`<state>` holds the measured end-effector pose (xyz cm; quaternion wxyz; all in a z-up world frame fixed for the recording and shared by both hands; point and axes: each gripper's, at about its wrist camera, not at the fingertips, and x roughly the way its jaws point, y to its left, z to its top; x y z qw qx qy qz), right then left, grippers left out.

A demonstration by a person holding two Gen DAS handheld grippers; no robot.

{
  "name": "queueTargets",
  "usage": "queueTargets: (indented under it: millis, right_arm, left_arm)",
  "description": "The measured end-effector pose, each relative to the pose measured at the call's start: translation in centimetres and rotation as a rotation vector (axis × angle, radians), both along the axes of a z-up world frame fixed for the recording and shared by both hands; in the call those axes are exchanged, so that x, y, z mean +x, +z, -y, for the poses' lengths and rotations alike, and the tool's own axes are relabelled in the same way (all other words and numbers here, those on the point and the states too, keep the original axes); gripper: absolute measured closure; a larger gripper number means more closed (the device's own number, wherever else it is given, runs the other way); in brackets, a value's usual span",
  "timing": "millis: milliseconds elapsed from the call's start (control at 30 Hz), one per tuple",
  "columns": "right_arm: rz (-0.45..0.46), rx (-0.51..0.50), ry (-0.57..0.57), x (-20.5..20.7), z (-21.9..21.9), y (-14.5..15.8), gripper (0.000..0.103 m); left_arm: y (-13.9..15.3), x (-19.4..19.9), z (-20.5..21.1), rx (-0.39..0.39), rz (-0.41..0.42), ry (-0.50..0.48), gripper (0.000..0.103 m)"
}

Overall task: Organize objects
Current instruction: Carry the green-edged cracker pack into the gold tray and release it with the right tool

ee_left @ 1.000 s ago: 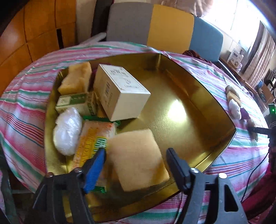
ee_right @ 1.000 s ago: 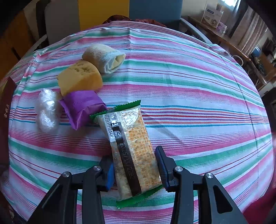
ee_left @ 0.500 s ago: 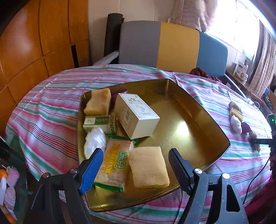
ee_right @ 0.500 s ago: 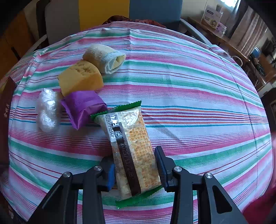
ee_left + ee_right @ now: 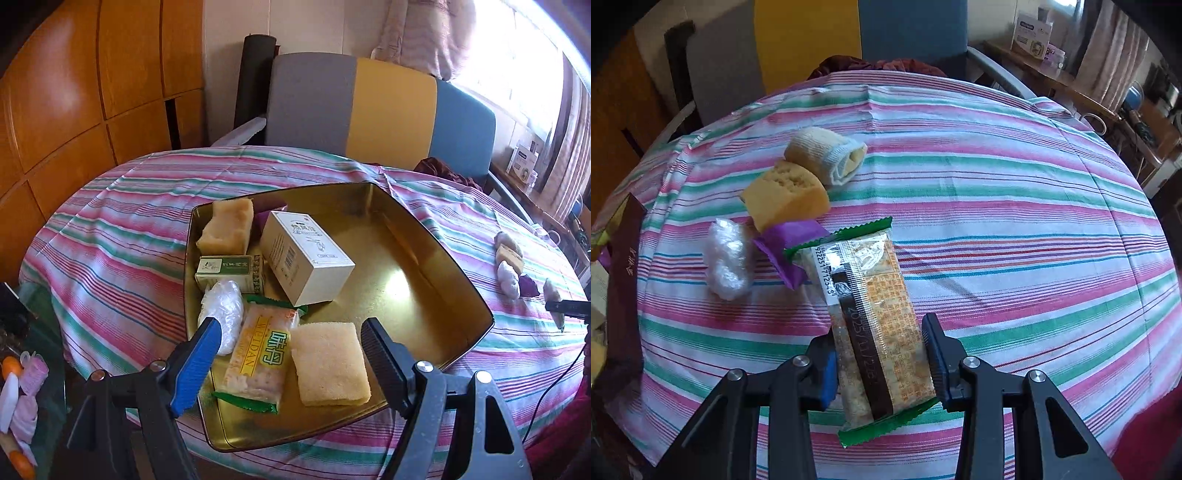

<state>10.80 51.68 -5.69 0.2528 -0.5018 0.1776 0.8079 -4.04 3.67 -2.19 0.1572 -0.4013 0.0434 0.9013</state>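
Observation:
My right gripper [image 5: 881,356] is shut on a cracker packet [image 5: 871,314] with green ends, lifted off the striped cloth. Behind it lie a purple packet [image 5: 788,245], a clear plastic bundle [image 5: 727,258], a yellow sponge [image 5: 785,194] and a rolled cloth [image 5: 827,155]. My left gripper [image 5: 288,350] hangs open above the near end of a gold tin tray [image 5: 424,291]. The tray holds a flat sponge [image 5: 328,363], another cracker packet [image 5: 262,354], a plastic bundle [image 5: 221,314], a white box [image 5: 306,264], a green box [image 5: 229,269] and a sponge block [image 5: 227,227].
The round table wears a striped cloth [image 5: 122,240]. A grey, yellow and blue chair [image 5: 380,107] stands behind it, with wood panelling [image 5: 74,92] to the left. A dark lid [image 5: 624,288] lies at the left edge of the right wrist view. A cable [image 5: 554,384] hangs at the table's right side.
My left gripper rose and drew back from the tray, leaving the flat sponge lying in it. My right gripper lifted the cracker packet off the cloth.

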Motion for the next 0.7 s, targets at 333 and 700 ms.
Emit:
queueTargets:
  millis: [333,700]
  right_arm:
    - [-0.165,-0.025,0.230,-5.3,10.5,6.1,0.063]
    - [-0.139,-0.064,0.636,-14.6,28.7,5.9,0.062]
  left_arm:
    - [-0.5,-0.3,1.4,0.037,0.023,0.043,0.024]
    - [-0.8,-1.3,5.3,0.117,0.048,0.148,0.027]
